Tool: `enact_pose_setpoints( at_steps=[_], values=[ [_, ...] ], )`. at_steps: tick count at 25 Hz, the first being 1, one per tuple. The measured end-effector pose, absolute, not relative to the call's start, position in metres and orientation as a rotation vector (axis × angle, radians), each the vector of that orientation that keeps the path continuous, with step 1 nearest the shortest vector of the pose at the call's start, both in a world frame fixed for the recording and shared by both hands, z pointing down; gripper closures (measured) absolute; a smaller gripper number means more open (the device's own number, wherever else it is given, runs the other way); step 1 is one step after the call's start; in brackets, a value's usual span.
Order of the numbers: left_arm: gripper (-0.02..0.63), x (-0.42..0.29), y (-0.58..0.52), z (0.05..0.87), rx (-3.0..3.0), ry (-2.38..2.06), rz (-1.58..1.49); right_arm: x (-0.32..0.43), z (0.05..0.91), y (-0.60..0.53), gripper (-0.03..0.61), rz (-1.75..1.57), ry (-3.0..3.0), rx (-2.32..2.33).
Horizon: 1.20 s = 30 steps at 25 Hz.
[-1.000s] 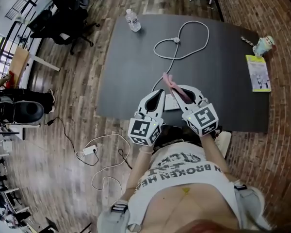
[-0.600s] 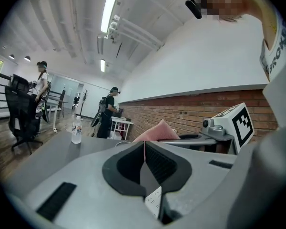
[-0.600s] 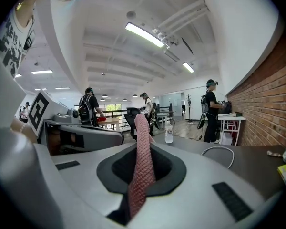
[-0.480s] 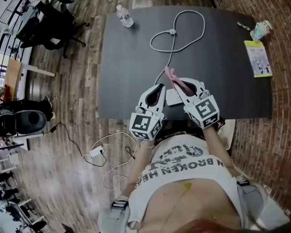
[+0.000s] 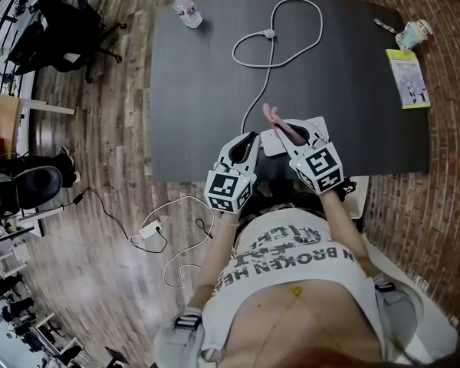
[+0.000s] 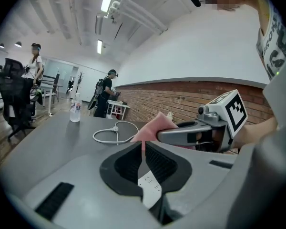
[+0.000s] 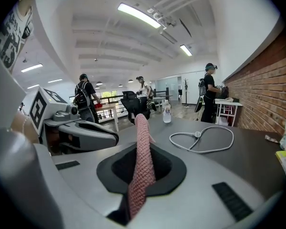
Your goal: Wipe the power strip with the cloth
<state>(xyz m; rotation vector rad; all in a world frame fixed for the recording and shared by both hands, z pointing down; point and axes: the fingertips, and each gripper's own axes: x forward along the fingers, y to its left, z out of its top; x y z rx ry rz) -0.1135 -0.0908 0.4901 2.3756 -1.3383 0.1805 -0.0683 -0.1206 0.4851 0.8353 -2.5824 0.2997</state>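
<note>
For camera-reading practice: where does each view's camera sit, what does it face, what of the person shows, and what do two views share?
Head view: on the head, steeply down at the table; torso, arms show.
Left gripper view: on left claw, across the table; right claw, shirt show.
Right gripper view: on right claw, along the cloth; left claw shows.
Gripper views share the cable.

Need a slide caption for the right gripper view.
Right claw shut on pink cloth; white cable and bottle on dark table beyond.

White lettered T-shirt (image 5: pixel 291 263); left gripper (image 5: pixel 249 139), right gripper (image 5: pixel 295 130) pale grey (marker cubes (image 5: pixel 230 192))
</note>
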Motion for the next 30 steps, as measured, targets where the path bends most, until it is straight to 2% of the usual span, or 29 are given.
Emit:
enact_pose_setpoints(
  at_steps=[4,12,20,30],
  values=[
    [0.598,-0.111,-0.085,0.523,2.361,-1.277,0.292,-0.070,0.511,-0.117,0.561,0.343,-2.528,0.809],
    [0.477,-0.096,-0.070,0.586,2.338,-1.091,0.523,-0.074,0.544,-0.110,0.561,0.386,-2.462,0.754],
    [0.351,-0.077,-0.050,0.656,2.342,-0.860,0.930,-0.076,0.570,-0.110,0.561,0.394,-2.407,0.695],
    [0.344,-0.066,-0.053,0.687,2.327,-0.769,1.104,-0.085,0.611,-0.106,0.561,0.427,-2.333,0.578]
  ],
)
